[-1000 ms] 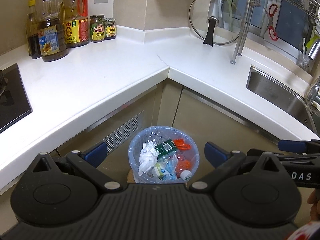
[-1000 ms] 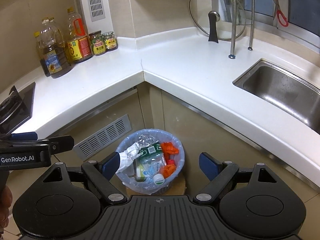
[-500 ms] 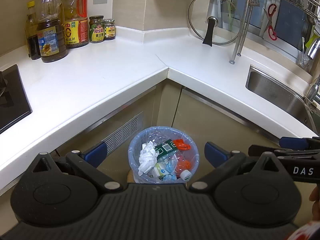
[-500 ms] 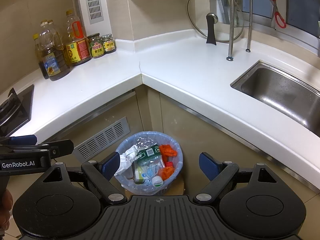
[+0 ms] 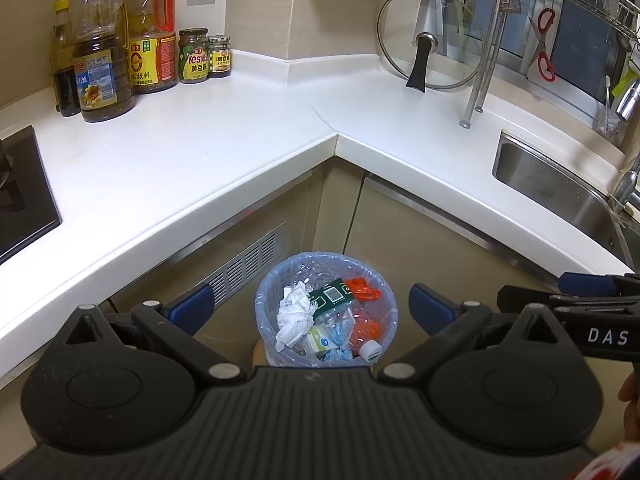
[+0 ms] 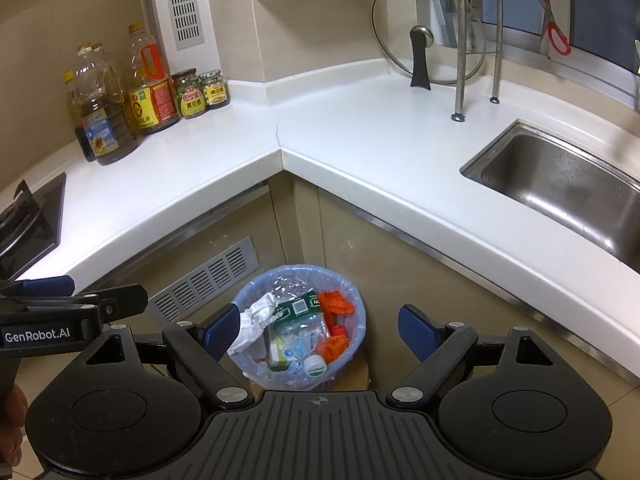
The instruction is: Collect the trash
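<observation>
Both grippers hang above the floor in the kitchen corner, tilted downward toward the trash bin [image 5: 326, 308], which stands on the floor against the angled cabinet front below the white countertop [image 5: 224, 148]. Left gripper [image 5: 311, 310]: jaws spread wide, blue pads on either side of the bin as seen from its own camera, nothing between them. Right gripper [image 6: 320, 330]: jaws likewise spread wide and empty; its left pad overlaps the bin rim in the right wrist view, but contact cannot be confirmed from this angle. The bin is lined with a pale blue bag and holds crumpled white paper [image 5: 294, 316], a clear plastic bottle with a green label [image 5: 334, 294], orange wrappers [image 5: 362, 286] and a white cap [image 5: 370, 350]. On the countertop, well apart from the bin: oil bottles [image 5: 100, 60] and two jars [image 5: 204, 56] at the back left wall, a glass lid [image 5: 430, 40] leaning near the dish rack legs, a stainless sink [image 6: 560, 184] on the right, and a black cooktop [image 5: 20, 196] at the left edge. Red-handled scissors [image 5: 544, 50] hang by the window. Each gripper shows at the edge of the other's view.
</observation>
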A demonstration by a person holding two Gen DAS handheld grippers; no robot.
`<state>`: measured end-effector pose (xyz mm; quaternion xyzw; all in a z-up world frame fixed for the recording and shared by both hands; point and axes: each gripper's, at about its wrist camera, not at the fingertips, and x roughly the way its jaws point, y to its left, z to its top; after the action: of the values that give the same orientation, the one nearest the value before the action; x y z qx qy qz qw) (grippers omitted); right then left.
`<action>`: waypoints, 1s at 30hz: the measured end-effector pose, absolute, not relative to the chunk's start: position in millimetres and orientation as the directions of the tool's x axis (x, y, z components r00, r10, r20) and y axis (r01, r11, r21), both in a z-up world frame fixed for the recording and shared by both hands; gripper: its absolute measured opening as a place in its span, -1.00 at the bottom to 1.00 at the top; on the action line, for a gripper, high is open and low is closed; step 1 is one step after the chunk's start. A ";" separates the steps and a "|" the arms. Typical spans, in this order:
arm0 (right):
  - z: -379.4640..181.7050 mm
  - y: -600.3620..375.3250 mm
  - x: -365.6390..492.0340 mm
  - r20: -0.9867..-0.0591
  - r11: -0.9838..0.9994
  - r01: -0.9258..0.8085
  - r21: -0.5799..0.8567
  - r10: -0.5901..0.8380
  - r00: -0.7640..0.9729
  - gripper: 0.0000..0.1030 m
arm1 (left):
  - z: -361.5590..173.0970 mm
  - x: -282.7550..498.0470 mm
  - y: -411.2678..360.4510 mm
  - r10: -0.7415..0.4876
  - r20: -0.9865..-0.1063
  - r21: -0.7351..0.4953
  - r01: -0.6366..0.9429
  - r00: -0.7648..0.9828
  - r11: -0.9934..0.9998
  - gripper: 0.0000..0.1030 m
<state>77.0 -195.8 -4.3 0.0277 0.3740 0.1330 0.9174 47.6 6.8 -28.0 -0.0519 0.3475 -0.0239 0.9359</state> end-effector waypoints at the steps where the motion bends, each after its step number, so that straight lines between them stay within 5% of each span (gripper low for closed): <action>1: -3.9 -195.9 77.2 -0.678 0.963 -0.224 0.151 0.265 0.685 0.67 | -28.0 47.9 7.4 -0.081 -0.648 -0.114 0.009 0.758 0.993 0.99; 30: -6.3 -192.4 84.6 -0.681 0.961 -0.232 0.149 0.270 0.681 0.67 | -31.1 55.8 12.6 -0.074 -0.654 -0.119 -0.006 0.753 0.993 0.99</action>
<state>84.6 -192.4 -6.3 0.0253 0.3755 0.1369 0.9163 55.8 12.6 -31.1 -0.0568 0.3510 -0.0182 0.9345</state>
